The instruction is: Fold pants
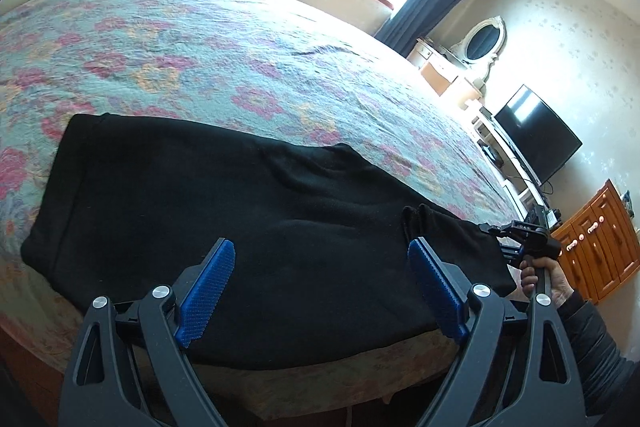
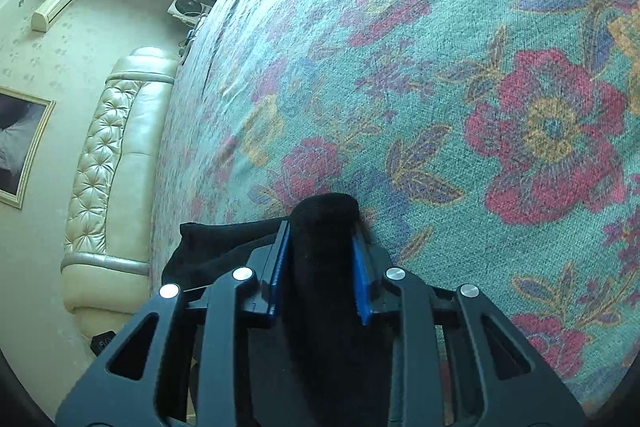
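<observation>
Black pants point(image 1: 224, 211) lie flat along the near edge of the bed, waistband to the left. My left gripper point(image 1: 320, 267) is open just above the middle of the pants, with nothing between its blue pads point(image 1: 208, 283). My right gripper point(image 2: 322, 239) is shut on a bunched fold of the black pants point(image 2: 324, 215), held just above the bedspread. In the left wrist view the right gripper point(image 1: 496, 231) shows at the pants' right end, with the cloth raised there.
The floral green bedspread point(image 1: 240, 59) covers the bed. A cream tufted headboard point(image 2: 104, 167) stands at the bed's head. A TV point(image 1: 536, 139), a dresser with oval mirror point(image 1: 480, 43) and a wooden cabinet point(image 1: 600, 239) line the wall on the right.
</observation>
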`<state>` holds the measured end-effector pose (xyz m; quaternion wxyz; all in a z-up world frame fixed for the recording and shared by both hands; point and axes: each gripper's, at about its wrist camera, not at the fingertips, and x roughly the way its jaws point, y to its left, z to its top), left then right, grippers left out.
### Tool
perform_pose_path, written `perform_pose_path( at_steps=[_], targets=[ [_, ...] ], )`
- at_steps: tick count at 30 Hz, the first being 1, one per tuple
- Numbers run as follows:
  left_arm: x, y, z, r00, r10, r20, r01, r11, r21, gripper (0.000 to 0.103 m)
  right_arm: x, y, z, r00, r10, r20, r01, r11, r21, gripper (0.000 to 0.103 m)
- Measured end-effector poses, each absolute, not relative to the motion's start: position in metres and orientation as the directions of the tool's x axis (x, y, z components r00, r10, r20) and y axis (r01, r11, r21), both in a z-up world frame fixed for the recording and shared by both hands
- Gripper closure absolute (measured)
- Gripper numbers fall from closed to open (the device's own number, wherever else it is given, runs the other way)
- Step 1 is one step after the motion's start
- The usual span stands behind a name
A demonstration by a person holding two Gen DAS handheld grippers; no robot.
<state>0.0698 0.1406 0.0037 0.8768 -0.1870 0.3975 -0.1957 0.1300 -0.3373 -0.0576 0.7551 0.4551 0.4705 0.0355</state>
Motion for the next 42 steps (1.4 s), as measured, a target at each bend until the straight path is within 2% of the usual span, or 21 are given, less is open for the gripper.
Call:
perform_pose_path(
  at_steps=[1, 3, 5, 9, 14, 22, 33, 39, 40, 41, 42],
  targets=[
    [0.067, 0.152, 0.003, 0.614, -0.486, -0.622, 0.173, 0.852, -0.494, 0.016, 0.13, -0.335, -0.056, 0.555, 0.474, -0.684, 0.369, 0.596, 0.713, 0.073],
    [0.064, 0.18, 0.003, 0.631, -0.481, -0.609, 0.129, 0.839, -0.529, 0.016, 0.13, -0.333, -0.05, 0.565, 0.451, -0.691, 0.371, 0.609, 0.701, 0.061],
    [0.062, 0.21, 0.001, 0.651, -0.465, -0.601, 0.075, 0.826, -0.558, 0.016, 0.127, -0.33, -0.043, 0.584, 0.426, -0.692, 0.372, 0.617, 0.694, 0.044],
    [0.06, 0.27, -0.002, 0.697, -0.42, -0.581, 0.003, 0.812, -0.584, 0.016, 0.11, -0.336, -0.025, 0.623, 0.32, -0.714, 0.386, 0.668, 0.636, 0.042],
    [0.088, 0.318, -0.021, 0.645, -0.484, -0.591, -0.009, 0.769, -0.64, 0.016, 0.107, -0.322, 0.0, 0.653, 0.265, -0.71, 0.364, 0.712, 0.601, 0.041],
    [0.141, 0.326, -0.064, 0.427, -0.58, -0.694, 0.007, 0.769, -0.639, 0.016, 0.114, -0.26, 0.026, 0.653, 0.344, -0.675, 0.231, 0.758, 0.61, 0.034],
    [0.157, 0.288, -0.066, 0.335, -0.674, -0.658, 0.157, 0.729, -0.666, 0.016, 0.113, -0.2, 0.011, 0.587, 0.452, -0.671, 0.18, 0.736, 0.653, 0.034],
    [0.165, 0.283, -0.07, 0.33, -0.75, -0.573, 0.164, 0.643, -0.748, 0.016, 0.11, -0.186, -0.006, 0.558, 0.494, -0.667, 0.198, 0.701, 0.685, 0.034],
    [0.165, 0.278, -0.07, 0.324, -0.74, -0.589, 0.176, 0.659, -0.731, 0.024, 0.11, -0.184, -0.007, 0.553, 0.496, -0.669, 0.2, 0.701, 0.685, 0.034],
    [0.165, 0.274, -0.071, 0.316, -0.725, -0.612, 0.185, 0.68, -0.709, 0.039, 0.109, -0.182, -0.009, 0.55, 0.496, -0.672, 0.203, 0.701, 0.683, 0.034],
    [0.165, 0.272, -0.073, 0.309, -0.706, -0.637, 0.185, 0.702, -0.688, 0.049, 0.109, -0.181, -0.011, 0.546, 0.498, -0.674, 0.205, 0.7, 0.684, 0.034]
  ],
)
